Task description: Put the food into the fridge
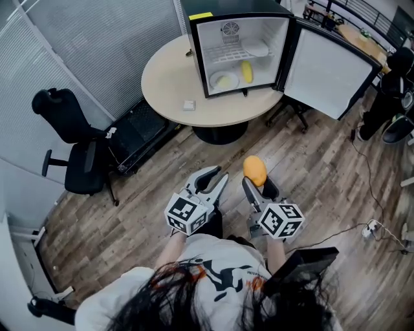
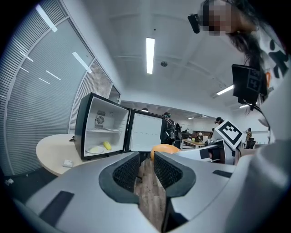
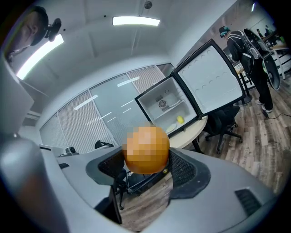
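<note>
Orange and round, the fruit [image 1: 255, 170] sits clamped between the jaws of the right tool [image 1: 257, 183], above the wooden floor [image 1: 323, 174] and well apart from the round bench [image 1: 168, 84]. The left tool [image 1: 217, 178] carries nothing, its jaws a narrow gap apart. On the bench the fridge [image 1: 259, 32] stands with its door [image 1: 326, 74] swung wide; a plate [image 1: 224, 81] and a yellow item [image 1: 246, 71] lie on its lower level.

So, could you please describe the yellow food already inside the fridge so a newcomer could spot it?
On the round beige table stands a black mini fridge, door open. On its bottom level the yellow food lies just right of a white plate, the only bright yellow thing inside.
</note>
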Motion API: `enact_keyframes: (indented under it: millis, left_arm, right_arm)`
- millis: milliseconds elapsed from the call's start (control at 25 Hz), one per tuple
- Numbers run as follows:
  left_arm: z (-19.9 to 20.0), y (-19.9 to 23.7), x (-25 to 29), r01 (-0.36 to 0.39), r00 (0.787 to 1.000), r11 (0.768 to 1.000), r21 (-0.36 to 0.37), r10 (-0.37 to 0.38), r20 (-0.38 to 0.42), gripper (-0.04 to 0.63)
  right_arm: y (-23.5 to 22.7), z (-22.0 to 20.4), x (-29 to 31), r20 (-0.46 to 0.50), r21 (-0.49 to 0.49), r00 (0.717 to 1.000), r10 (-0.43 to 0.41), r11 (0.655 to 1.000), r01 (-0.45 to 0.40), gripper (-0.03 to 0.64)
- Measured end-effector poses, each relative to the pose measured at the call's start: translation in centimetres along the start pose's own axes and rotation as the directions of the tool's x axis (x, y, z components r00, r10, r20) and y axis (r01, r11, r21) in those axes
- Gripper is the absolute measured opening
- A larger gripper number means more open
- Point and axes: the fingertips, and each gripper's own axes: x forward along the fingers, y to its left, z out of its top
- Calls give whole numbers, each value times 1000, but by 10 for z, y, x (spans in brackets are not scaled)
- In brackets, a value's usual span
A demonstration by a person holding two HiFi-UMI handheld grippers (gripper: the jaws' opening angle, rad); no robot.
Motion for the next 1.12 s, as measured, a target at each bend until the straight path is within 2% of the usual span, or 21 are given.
enact_keyframes:
  millis: [760, 1120]
  left_arm:
    - [37, 159, 86, 97, 995, 995, 15, -97, -9, 94]
    - [36, 200, 112, 162, 987, 986, -27, -163, -8, 94]
  right_arm:
    - [-8, 65, 163, 21, 17, 996, -82, 997, 82, 314]
    - [-14, 78, 201, 30, 27, 988, -150, 988, 149, 314]
